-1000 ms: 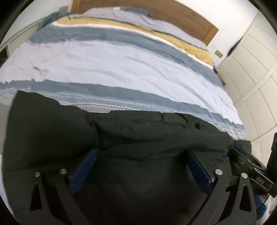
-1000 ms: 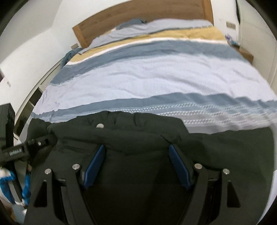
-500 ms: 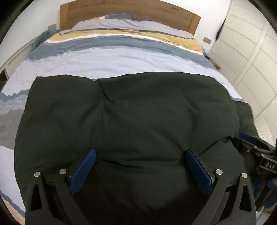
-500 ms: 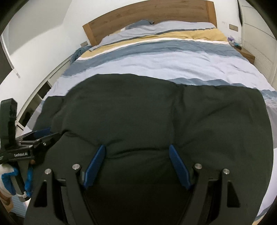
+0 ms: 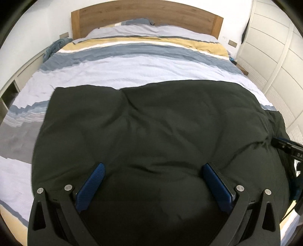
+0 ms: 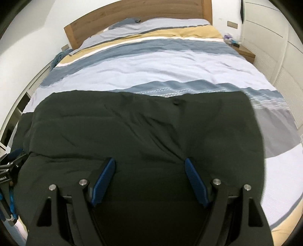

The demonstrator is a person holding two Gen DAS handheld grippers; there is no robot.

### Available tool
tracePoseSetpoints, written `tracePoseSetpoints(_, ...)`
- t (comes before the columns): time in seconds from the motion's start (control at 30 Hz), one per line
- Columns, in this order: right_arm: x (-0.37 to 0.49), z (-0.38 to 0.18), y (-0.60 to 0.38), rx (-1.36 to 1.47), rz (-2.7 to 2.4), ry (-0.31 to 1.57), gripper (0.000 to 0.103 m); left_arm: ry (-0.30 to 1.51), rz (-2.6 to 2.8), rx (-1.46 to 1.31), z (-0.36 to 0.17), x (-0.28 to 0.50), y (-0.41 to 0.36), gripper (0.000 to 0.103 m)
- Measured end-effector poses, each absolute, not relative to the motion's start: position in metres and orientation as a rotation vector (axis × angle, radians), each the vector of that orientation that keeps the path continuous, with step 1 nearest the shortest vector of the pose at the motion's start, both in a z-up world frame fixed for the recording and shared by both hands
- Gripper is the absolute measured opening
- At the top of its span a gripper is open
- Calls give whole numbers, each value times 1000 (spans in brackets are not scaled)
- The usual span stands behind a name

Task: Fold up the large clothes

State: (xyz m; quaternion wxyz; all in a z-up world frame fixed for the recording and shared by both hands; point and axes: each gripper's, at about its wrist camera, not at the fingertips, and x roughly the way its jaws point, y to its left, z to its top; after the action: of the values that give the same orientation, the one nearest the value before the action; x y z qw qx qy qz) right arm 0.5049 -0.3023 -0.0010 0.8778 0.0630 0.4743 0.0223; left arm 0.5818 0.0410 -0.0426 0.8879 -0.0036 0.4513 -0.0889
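A large black padded garment (image 5: 161, 132) lies spread over the near end of the bed; it also fills the lower half of the right wrist view (image 6: 144, 136). My left gripper (image 5: 154, 167) has its blue pads (image 5: 90, 183) wide apart, with the black cloth bulging up between them. My right gripper (image 6: 149, 162) also has its pads (image 6: 103, 178) apart with cloth between them. Whether either holds the cloth lower down is hidden. The right gripper shows at the right edge of the left wrist view (image 5: 287, 147), the left gripper at the left edge of the right wrist view (image 6: 11, 166).
The bed (image 5: 142, 62) has a striped blue, white and yellow cover and a wooden headboard (image 5: 145, 13). White wardrobe doors (image 5: 274, 56) stand to the right. A wooden nightstand (image 6: 244, 52) is at the far right. A low white shelf (image 5: 11, 89) runs along the left.
The black garment has been swung up and out over the bed and now lies spread further toward the headboard. Both grippers kept their pad spacing.
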Motion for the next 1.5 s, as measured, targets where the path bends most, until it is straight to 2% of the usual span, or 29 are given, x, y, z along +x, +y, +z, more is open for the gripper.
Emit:
tracePoseSetpoints(0.23,462,21,-269,84,134,968,76,917,-177,16,-33,563,41,102)
tracePoseSetpoints(0.5,444,6,-237,104,174,992,76,939,-157,12,-42,551,45,102)
tracePoseSetpoints(0.7,446,1,-249,108,159,1002,76,946,-143,9,-48,546,48,102)
tracePoseSetpoints(0.83,442,-2,-267,122,114,1017,80,948,-144,7,-49,545,48,102)
tracePoseSetpoints(1.27,409,-2,-321,103,-4,1072,81,982,-143,39,-46,541,55,102)
tracePoseSetpoints(1.5,385,17,-358,173,-57,1036,81,966,-140,-34,-29,526,98,102)
